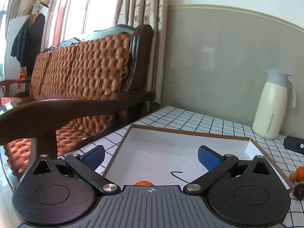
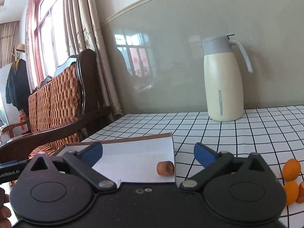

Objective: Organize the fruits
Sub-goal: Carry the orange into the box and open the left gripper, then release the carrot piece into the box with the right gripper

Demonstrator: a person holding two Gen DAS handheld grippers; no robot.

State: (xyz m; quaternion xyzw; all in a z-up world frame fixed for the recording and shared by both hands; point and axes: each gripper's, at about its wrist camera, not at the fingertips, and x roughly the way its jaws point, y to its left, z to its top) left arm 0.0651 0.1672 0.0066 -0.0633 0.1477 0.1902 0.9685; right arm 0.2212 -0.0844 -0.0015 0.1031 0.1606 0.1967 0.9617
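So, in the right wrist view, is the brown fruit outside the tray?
No, the brown fruit lies inside the white tray, near its right wall.

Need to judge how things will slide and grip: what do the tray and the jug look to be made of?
The tray looks like cardboard: its cut rim is raw brown and its inside is matte white, like coated paper. The jug has a smooth cream body with a soft sheen, possibly painted metal or plastic; I cannot tell which. Its grey lid and handle look like matte plastic.
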